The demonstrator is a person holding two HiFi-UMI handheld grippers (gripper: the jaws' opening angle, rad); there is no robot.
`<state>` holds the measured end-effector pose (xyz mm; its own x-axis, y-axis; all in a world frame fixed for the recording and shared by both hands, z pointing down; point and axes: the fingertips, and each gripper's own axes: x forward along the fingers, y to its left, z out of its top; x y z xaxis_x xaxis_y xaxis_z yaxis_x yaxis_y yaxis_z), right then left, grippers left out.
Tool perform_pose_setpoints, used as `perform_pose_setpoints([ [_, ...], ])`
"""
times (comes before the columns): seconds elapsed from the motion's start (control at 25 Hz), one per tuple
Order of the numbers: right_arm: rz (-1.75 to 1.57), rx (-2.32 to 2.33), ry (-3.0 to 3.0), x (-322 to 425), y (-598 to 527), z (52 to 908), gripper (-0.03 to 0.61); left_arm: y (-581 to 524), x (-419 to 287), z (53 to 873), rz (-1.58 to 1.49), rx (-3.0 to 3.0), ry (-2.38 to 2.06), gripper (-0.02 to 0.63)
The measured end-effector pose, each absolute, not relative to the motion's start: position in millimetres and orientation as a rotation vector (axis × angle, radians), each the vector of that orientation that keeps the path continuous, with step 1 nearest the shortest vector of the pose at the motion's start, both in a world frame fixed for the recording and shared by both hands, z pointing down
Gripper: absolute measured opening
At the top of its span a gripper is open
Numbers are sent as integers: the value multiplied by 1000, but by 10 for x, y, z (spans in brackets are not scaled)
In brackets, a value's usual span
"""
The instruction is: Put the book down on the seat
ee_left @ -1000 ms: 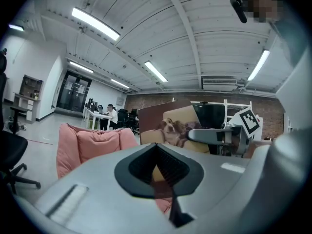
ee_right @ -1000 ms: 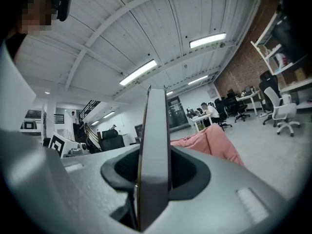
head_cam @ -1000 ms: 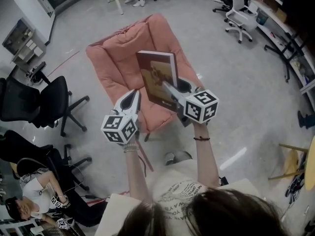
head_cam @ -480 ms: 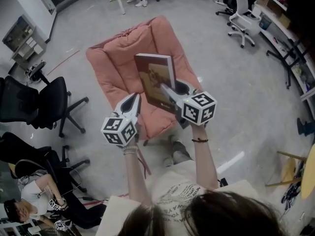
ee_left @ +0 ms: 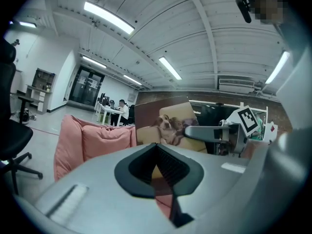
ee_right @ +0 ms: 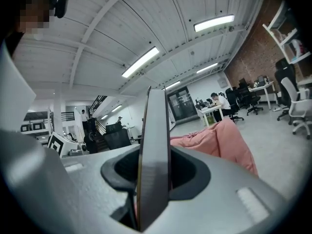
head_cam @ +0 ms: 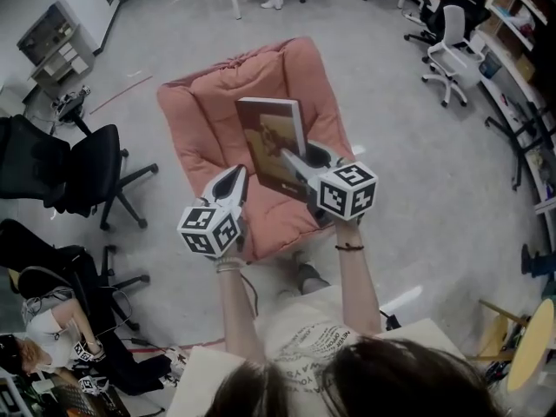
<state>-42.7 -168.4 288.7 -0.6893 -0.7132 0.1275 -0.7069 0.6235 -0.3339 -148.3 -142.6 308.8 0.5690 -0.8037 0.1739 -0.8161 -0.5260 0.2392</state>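
Note:
A brown book [head_cam: 274,142] with a dog picture on its cover stands upright in my right gripper [head_cam: 291,159], which is shut on its lower edge. It hangs over the seat of the pink cushioned chair [head_cam: 217,111]. In the right gripper view the book's edge [ee_right: 153,155] rises between the jaws, with the pink chair [ee_right: 219,135] behind it. My left gripper [head_cam: 238,175] is shut and empty, just left of the book and apart from it. The left gripper view shows the left gripper [ee_left: 158,149], the book's cover [ee_left: 168,126] and the chair [ee_left: 87,140].
Black office chairs [head_cam: 78,168] stand to the left, and a person [head_cam: 52,346] sits on the floor at lower left. White office chairs [head_cam: 452,37] and shelves are at the upper right. A wooden stool [head_cam: 521,346] is at lower right.
Both grippers and the book have moved forward toward the pink chair, which now lies closer beneath them. The right gripper's hold on the book is unchanged.

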Motion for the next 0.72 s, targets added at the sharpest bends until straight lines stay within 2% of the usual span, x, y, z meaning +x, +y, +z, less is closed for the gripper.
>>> perform_pose_setpoints([
  [0.72, -752, -1076, 2930, -565, -2603, 3481, 149, -2099, -1498, 3605, 37, 2320, -1440, -2],
])
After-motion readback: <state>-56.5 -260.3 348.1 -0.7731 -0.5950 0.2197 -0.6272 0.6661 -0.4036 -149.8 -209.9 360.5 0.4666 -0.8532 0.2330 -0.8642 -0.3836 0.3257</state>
